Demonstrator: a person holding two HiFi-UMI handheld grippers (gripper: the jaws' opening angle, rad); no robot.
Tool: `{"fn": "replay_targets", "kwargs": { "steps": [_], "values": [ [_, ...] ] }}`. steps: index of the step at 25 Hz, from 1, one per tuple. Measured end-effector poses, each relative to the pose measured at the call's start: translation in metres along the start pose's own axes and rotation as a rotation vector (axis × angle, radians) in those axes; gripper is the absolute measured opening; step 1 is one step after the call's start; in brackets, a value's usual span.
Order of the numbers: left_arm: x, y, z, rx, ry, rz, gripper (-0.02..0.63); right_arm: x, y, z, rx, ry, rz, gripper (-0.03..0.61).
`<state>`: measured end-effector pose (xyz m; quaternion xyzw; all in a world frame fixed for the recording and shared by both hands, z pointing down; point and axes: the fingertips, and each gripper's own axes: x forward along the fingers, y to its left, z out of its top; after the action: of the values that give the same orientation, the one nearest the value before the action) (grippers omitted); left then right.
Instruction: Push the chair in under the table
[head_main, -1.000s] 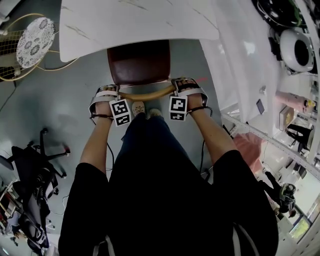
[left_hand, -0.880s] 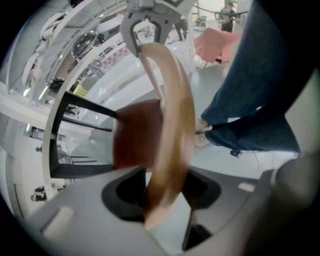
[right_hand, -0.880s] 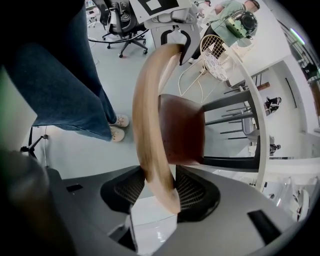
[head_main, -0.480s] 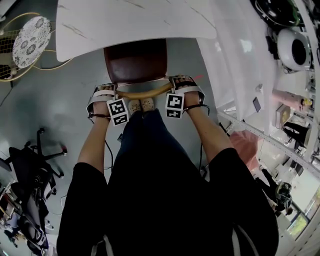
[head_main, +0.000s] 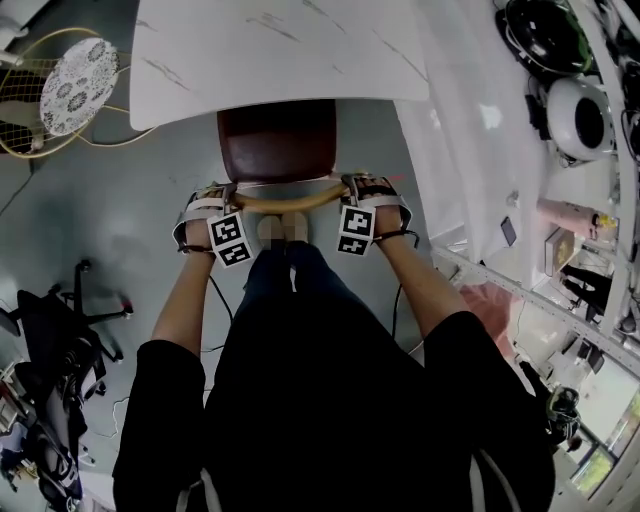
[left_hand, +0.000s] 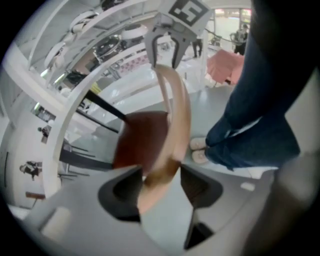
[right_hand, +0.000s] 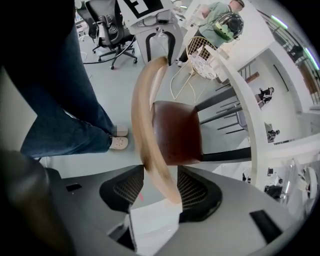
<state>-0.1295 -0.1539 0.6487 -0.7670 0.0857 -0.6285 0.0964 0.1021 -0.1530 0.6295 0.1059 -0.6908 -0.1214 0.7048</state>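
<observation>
The chair has a dark brown seat (head_main: 277, 140) and a curved wooden backrest (head_main: 290, 200). The front of its seat lies under the edge of the white marble-look table (head_main: 280, 50). My left gripper (head_main: 222, 192) straddles the backrest's left end and my right gripper (head_main: 356, 186) its right end. In the left gripper view the backrest (left_hand: 172, 125) runs between the jaws of the left gripper (left_hand: 159, 182), which are opening, with a gap beside the right pad. In the right gripper view the right gripper (right_hand: 160, 187) is opening too, and the backrest (right_hand: 150, 135) sits loosely between its pads.
The person's shoes (head_main: 283, 228) stand just behind the backrest. A round wire side table (head_main: 65, 85) stands at the far left and a black office chair (head_main: 60, 330) at the near left. White shelving with equipment (head_main: 520, 270) lines the right side.
The left gripper has rolled slightly, so its marker cube now sits tilted. Both hands stay at the backrest's ends. The chair's place against the table looks the same.
</observation>
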Motion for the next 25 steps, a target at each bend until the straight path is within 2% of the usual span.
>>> {"fn": "replay_targets", "kwargs": {
  "steps": [4, 7, 14, 17, 20, 25],
  "values": [
    [-0.028, 0.008, 0.006, -0.154, -0.096, 0.04, 0.225, -0.023, -0.012, 0.009, 0.092, -0.076, -0.048, 0.193],
    [-0.052, 0.028, 0.014, -0.243, -0.167, 0.113, 0.168, -0.042, -0.03, 0.018, 0.152, -0.136, -0.089, 0.192],
    [-0.12, 0.081, 0.049, -0.382, -0.331, 0.311, 0.082, -0.109, -0.088, 0.041, 0.338, -0.317, -0.276, 0.072],
    [-0.152, 0.098, 0.064, -0.422, -0.395, 0.392, 0.044, -0.14, -0.112, 0.042, 0.454, -0.391, -0.339, 0.044],
    [-0.186, 0.115, 0.077, -0.469, -0.458, 0.47, 0.011, -0.177, -0.138, 0.041, 0.623, -0.497, -0.401, 0.029],
    [-0.248, 0.144, 0.098, -0.566, -0.592, 0.597, 0.009, -0.244, -0.176, 0.033, 0.829, -0.692, -0.515, 0.021]
  ]
}}
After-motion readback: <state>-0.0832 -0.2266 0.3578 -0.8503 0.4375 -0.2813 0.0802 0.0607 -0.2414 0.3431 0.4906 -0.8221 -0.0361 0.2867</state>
